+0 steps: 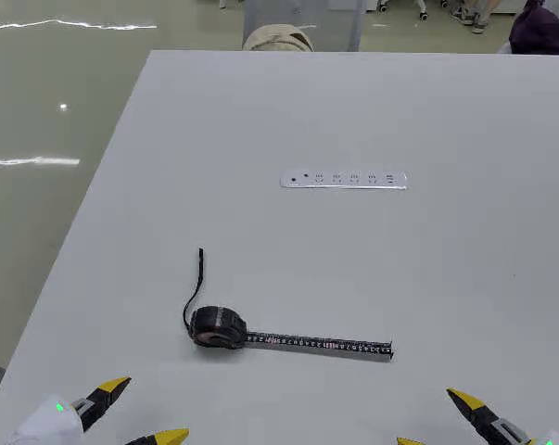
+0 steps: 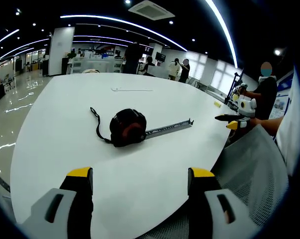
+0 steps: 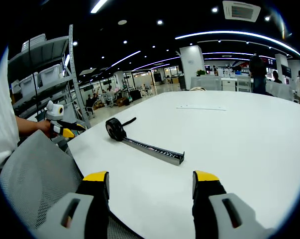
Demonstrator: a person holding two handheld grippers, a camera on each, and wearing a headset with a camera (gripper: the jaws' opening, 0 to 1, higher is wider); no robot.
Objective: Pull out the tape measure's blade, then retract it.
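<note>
the tape measure (image 1: 218,327) lies on the white table (image 1: 353,111), its round black case resting free with nothing touching it. its blade (image 1: 318,345) is drawn out part of the way and lies flat on the table, running from the case off to the person's right and ending in a small hook (image 1: 390,350). a black wrist strap (image 1: 196,283) curls out of the case's other side and trails away from the person. well beyond the tape measure, farther from the person, a white power strip (image 1: 344,180) lies flat, roughly parallel to the blade.

the left gripper (image 1: 142,410) hangs on the near side of the tape measure, a little to the left of the case and apart from it. its yellow-tipped jaws are spread wide with nothing between them. in the left gripper view the case (image 2: 128,127) sits ahead of the jaws, about centred between them, with the blade (image 2: 167,128) pointing off to the right.

the right gripper (image 1: 437,419) hangs on the near side too, just past the hook end of the blade and clear of it, jaws also wide apart and empty. in the right gripper view the blade (image 3: 152,148) runs ahead of the jaws, its hook end nearest and the case (image 3: 115,129) farther off.
</note>
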